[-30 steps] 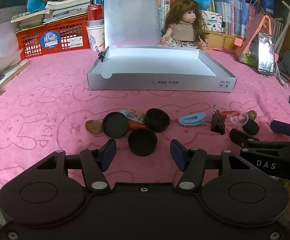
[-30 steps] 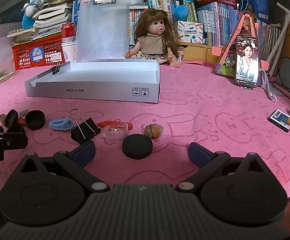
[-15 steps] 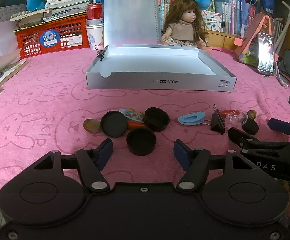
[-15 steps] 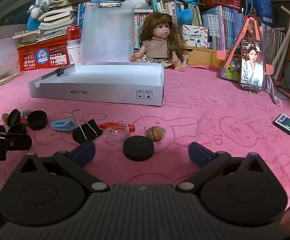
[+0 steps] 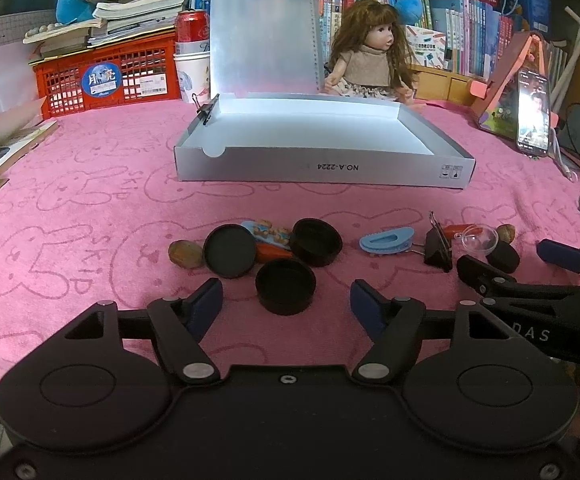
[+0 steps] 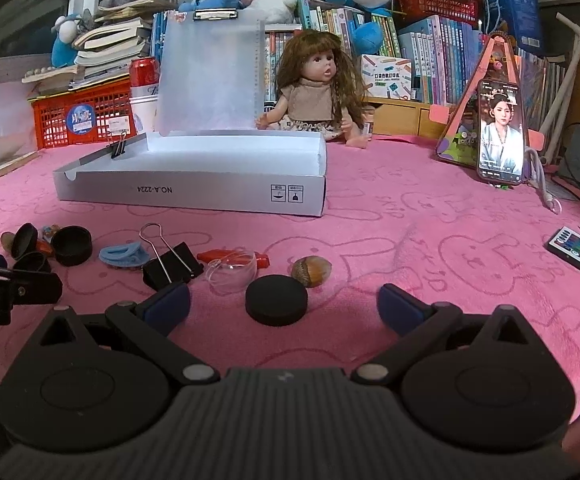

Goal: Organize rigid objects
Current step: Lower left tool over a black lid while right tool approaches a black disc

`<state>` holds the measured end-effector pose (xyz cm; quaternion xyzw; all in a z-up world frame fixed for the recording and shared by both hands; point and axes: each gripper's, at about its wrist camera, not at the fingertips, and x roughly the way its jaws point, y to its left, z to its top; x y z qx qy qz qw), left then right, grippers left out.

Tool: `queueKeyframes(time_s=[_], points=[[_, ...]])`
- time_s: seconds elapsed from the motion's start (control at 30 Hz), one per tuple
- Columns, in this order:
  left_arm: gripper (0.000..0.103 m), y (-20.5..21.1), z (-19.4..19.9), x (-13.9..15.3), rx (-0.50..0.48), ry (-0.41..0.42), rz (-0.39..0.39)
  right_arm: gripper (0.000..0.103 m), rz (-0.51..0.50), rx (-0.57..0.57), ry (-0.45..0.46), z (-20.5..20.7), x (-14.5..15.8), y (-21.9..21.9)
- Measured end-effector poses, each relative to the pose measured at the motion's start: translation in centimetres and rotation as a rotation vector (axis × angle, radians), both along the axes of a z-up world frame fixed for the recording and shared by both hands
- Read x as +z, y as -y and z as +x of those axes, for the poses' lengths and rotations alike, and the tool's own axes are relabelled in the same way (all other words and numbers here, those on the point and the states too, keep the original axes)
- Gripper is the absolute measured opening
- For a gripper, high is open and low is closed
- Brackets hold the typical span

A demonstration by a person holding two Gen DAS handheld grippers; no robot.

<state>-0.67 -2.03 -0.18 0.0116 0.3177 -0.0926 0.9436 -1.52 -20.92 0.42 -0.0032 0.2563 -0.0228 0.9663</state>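
Note:
My left gripper (image 5: 286,304) is open and empty, its fingers either side of a black round cap (image 5: 285,286) on the pink cloth. Behind it lie two more black caps (image 5: 230,251) (image 5: 316,241), a walnut (image 5: 185,254), a bear sticker and an orange piece. A blue clip (image 5: 386,241) and a black binder clip (image 5: 437,246) lie to the right. My right gripper (image 6: 284,306) is open and empty just behind a black puck (image 6: 276,305), with an acorn (image 6: 312,271), a clear dome (image 6: 234,270) and the binder clip (image 6: 170,267) beyond. An open grey box (image 5: 321,168) stands behind.
A doll (image 6: 317,92), a red basket (image 5: 106,76), a soda can, books and plush toys line the back. A phone on a pink stand (image 6: 500,136) is at the right, a small remote (image 6: 571,253) near it. Papers lie at the far left.
My left gripper has opened a little wider and shifted slightly. My right gripper has dropped lower and moved slightly towards the black puck.

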Motion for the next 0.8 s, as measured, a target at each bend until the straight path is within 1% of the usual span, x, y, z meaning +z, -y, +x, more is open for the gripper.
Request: queueKeyframes(time_s=[0.1, 0.2, 0.3, 0.4, 0.57, 0.6, 0.67, 0.7, 0.77, 0.8], points=[[0.068, -0.1, 0.0, 0.0, 0.002, 0.000, -0.010, 0.103, 0.000, 0.000, -0.015, 0.2, 0.2, 0.0], [0.063, -0.3, 0.0, 0.1, 0.008, -0.001, -0.012, 0.103, -0.001, -0.009, -0.032, 0.4, 0.4, -0.1], [0.059, -0.3, 0.1, 0.2, 0.010, -0.003, -0.010, 0.096, 0.004, 0.001, -0.019, 0.2, 0.5, -0.2], [0.057, -0.3, 0.1, 0.2, 0.007, -0.002, -0.006, 0.089, 0.005, 0.017, -0.003, -0.2, 0.5, -0.5], [0.050, 0.0, 0.0, 0.2, -0.009, 0.008, 0.004, 0.069, 0.004, 0.015, 0.027, -0.6, 0.8, -0.8], [0.048, 0.0, 0.0, 0.2, -0.011, 0.010, 0.009, 0.067, 0.010, 0.015, 0.030, -0.6, 0.9, -0.8], [0.045, 0.2, 0.0, 0.1, -0.009, 0.016, 0.021, 0.058, 0.018, 0.016, 0.034, -0.6, 1.0, -0.8], [0.043, 0.2, 0.0, 0.1, -0.009, 0.022, 0.029, 0.056, 0.015, 0.018, 0.035, -0.6, 1.0, -0.9], [0.035, 0.4, 0.0, 0.0, -0.010, 0.029, 0.041, 0.048, 0.003, 0.020, 0.034, -0.7, 0.9, -1.0], [0.032, 0.4, 0.0, 0.0, -0.009, 0.034, 0.046, 0.046, -0.005, 0.019, 0.034, -0.8, 0.9, -1.2]])
